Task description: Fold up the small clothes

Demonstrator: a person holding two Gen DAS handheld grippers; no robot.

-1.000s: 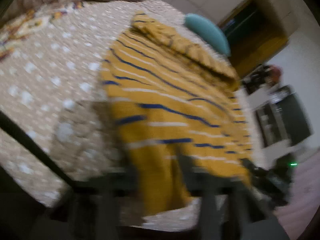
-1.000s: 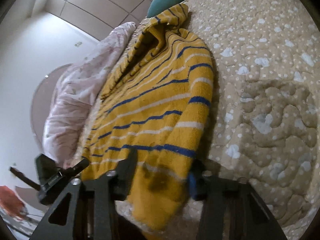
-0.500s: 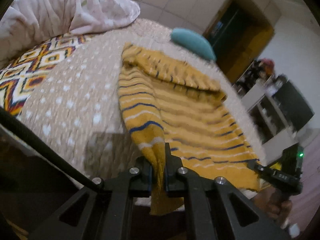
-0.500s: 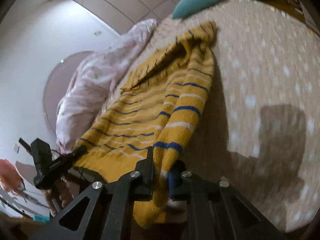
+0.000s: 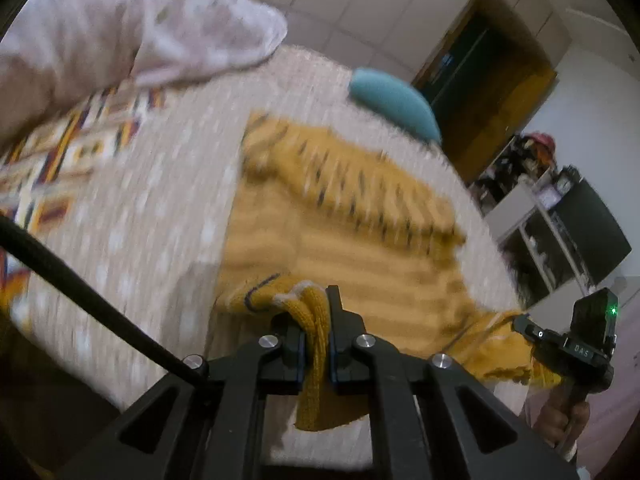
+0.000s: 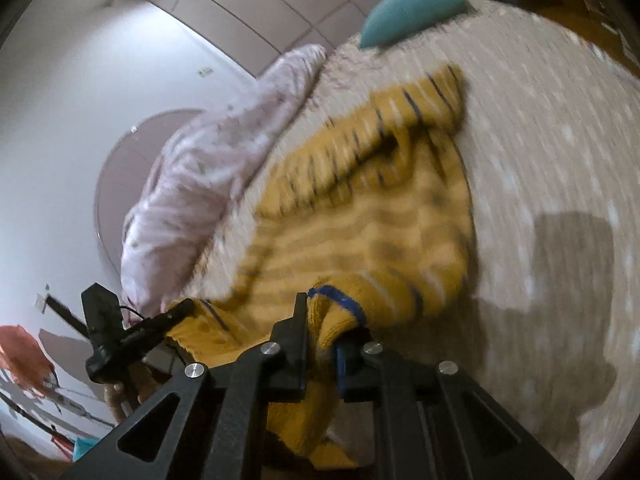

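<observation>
The sweater (image 5: 344,248), yellow with blue stripes, lies on the beige dotted bedspread (image 5: 160,208); its near hem is lifted at both corners. The left gripper (image 5: 318,320) is clamped on one hem corner and the right gripper (image 6: 324,328) on the other, cloth bunched between each pair of jaws. The stripes blur and the far collar end is indistinct. Beyond lie a teal pillow (image 5: 394,102) and a pink duvet (image 5: 132,36), cut off at the frame edge. A patterned sheet (image 5: 52,168) shows only in part.
</observation>
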